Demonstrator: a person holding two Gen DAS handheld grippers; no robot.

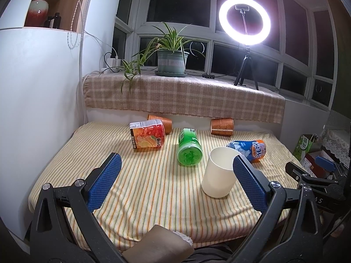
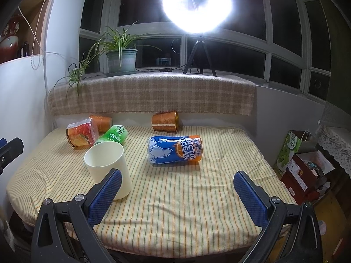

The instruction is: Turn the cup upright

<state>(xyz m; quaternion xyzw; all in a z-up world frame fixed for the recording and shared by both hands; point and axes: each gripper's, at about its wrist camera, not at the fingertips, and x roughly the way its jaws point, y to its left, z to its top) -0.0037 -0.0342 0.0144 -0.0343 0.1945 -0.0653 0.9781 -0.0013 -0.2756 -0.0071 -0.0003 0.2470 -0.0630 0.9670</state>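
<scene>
Item: plain cream plastic cup (image 2: 108,166), standing mouth-up with a slight lean on the yellow striped cloth of the bench (image 2: 175,197), near its front. I judge it light, thin-walled and smooth, so it could slip or flex; I would pinch it across the wall just below the rim.

Left hand-held gripper (image 1: 175,183): fingers spread apart, empty, the cup just beside its right pad.

Right hand-held gripper (image 2: 176,195): fingers spread apart, empty, the cup beside its left pad.

Behind the cup, all lying on their sides: green bottle (image 1: 189,148), blue-and-orange bottle (image 2: 174,150), red-orange bottle (image 1: 147,137), two copper-coloured cups (image 1: 222,127).
</scene>
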